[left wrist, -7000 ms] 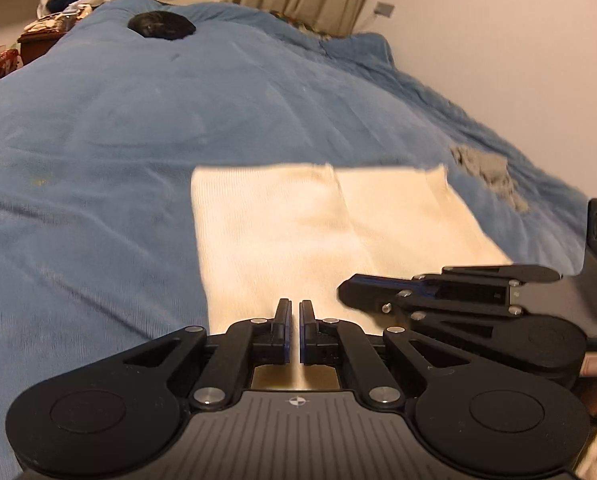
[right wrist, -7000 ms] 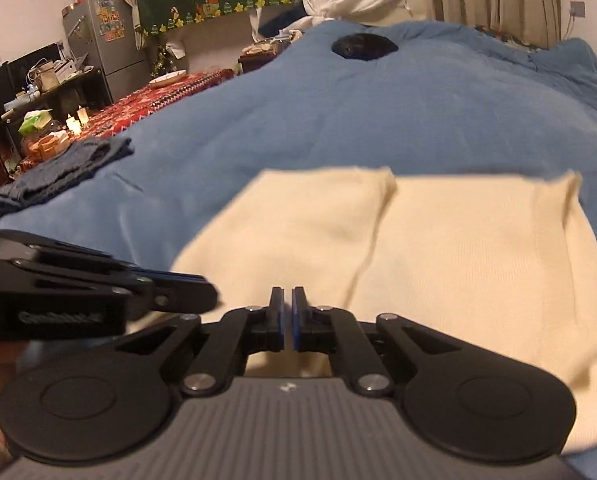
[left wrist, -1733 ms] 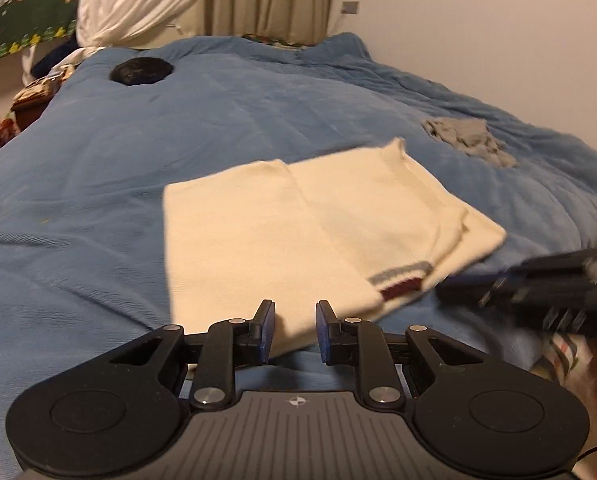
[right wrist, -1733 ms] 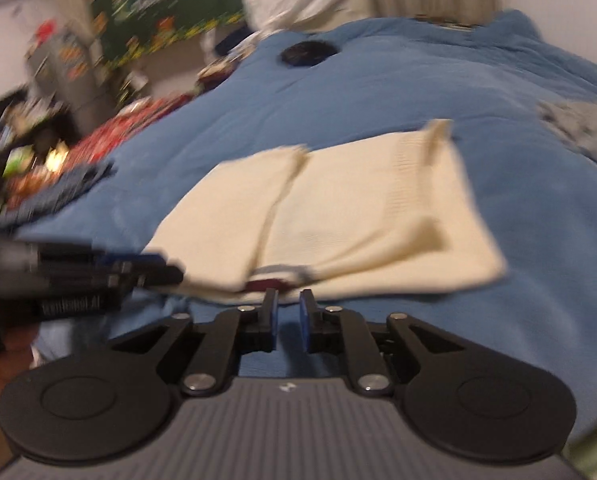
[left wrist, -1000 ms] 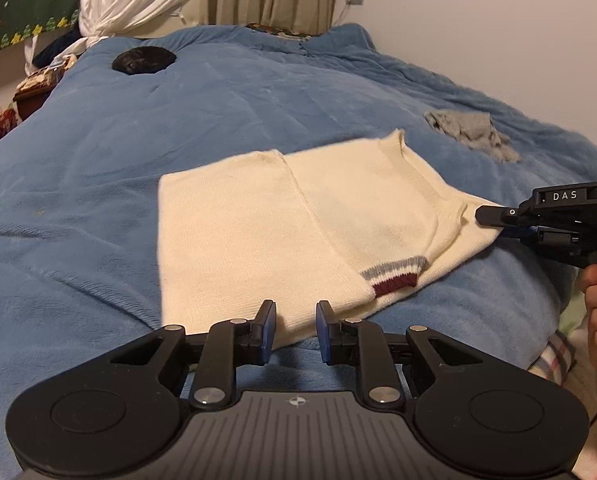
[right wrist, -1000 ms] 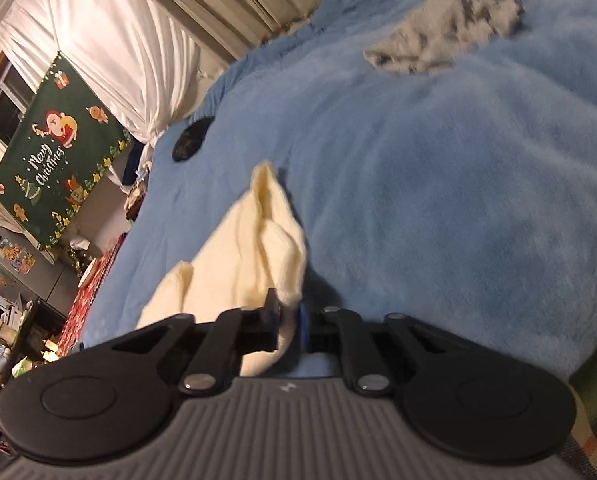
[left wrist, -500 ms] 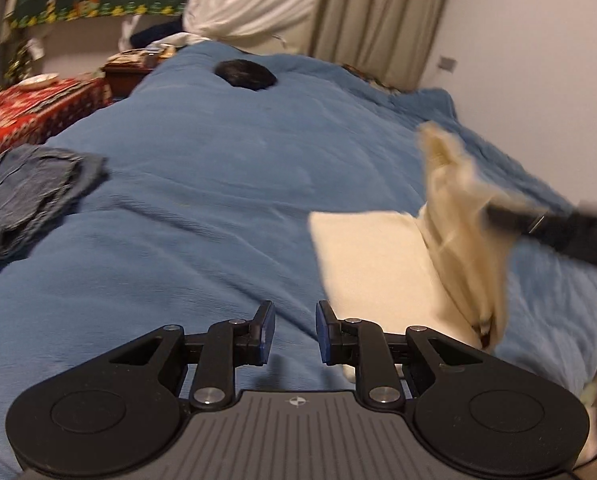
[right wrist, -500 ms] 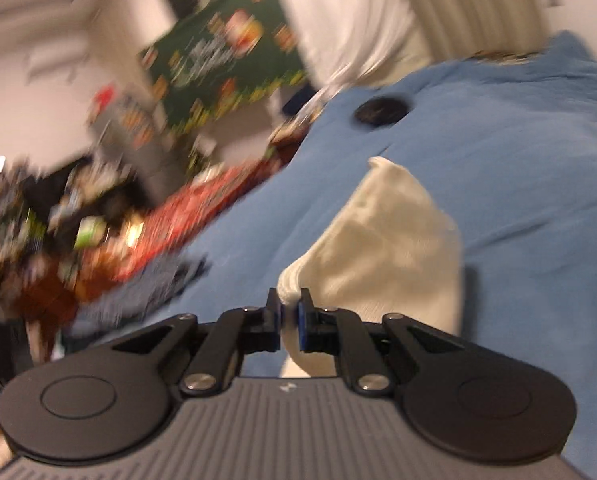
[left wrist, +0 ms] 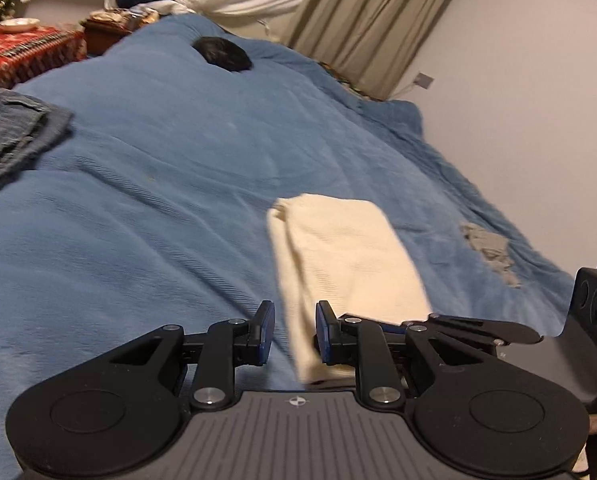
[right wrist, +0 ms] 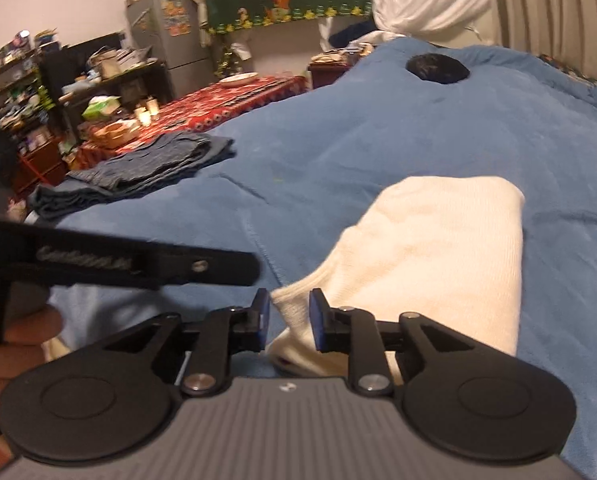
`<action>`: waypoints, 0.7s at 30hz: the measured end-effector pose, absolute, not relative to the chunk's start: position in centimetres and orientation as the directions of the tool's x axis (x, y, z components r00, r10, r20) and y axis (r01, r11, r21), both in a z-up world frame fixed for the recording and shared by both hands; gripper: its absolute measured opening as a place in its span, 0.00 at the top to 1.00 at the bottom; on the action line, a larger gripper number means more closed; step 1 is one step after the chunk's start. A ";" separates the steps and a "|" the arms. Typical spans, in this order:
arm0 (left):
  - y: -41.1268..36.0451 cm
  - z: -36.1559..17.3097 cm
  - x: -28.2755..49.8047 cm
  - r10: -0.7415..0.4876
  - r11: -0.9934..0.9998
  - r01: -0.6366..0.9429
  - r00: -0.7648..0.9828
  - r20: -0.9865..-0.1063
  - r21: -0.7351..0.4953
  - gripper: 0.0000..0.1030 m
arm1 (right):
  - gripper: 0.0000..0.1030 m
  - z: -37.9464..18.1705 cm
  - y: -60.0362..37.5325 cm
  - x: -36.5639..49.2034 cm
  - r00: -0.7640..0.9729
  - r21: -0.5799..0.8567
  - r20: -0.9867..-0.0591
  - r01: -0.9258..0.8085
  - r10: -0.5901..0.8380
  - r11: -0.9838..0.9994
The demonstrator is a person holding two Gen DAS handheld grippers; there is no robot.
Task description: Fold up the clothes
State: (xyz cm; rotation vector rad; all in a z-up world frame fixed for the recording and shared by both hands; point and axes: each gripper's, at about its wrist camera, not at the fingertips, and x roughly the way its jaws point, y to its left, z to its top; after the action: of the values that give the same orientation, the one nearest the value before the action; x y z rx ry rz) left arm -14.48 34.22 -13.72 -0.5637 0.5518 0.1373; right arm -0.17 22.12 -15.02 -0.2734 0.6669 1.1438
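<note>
Sweater point(right wrist: 438, 248) now folded over, released.

Home bedroom: blue bed point(left wrist: 158, 168), curtains point(left wrist: 370, 20)

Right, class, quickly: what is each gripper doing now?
Left gripper: open, holding nothing.
Right gripper: jaws just opening, cream sweater edge between them, not pinched.

Black left gripper point(left wrist: 290, 334), blue pads, silver screws, ribbed grey base
</note>
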 end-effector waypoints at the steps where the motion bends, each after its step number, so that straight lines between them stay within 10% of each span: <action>1: 34.1 -13.7 -14.3 -0.030 0.843 -0.266 0.845 -0.534 -0.468 0.80 | 0.76 -14.8 21.3 -0.5 0.246 0.125 -0.616 -0.907 0.748 0.401; 7: 33.6 -14.1 -12.8 -0.089 0.842 -0.233 0.830 -0.550 -0.487 0.67 | 0.76 -13.5 16.7 -0.8 0.275 0.110 -0.607 -0.900 0.746 0.421; 11: 32.8 -14.5 -11.8 -0.076 0.852 -0.252 0.809 -0.583 -0.459 0.94 | 0.76 -13.0 14.1 0.4 0.333 0.123 -0.603 -0.859 0.725 0.497; 21: 33.8 -17.0 -13.5 -0.098 0.762 -0.323 0.800 -0.592 -0.562 0.94 | 0.78 -14.7 11.5 3.6 0.385 0.181 -0.620 -0.778 0.684 0.602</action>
State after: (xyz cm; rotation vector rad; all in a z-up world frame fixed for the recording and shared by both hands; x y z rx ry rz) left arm -13.51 33.82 -17.02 -0.7058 0.6439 0.1322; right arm 3.60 11.49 -14.70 -0.1485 0.7146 0.9349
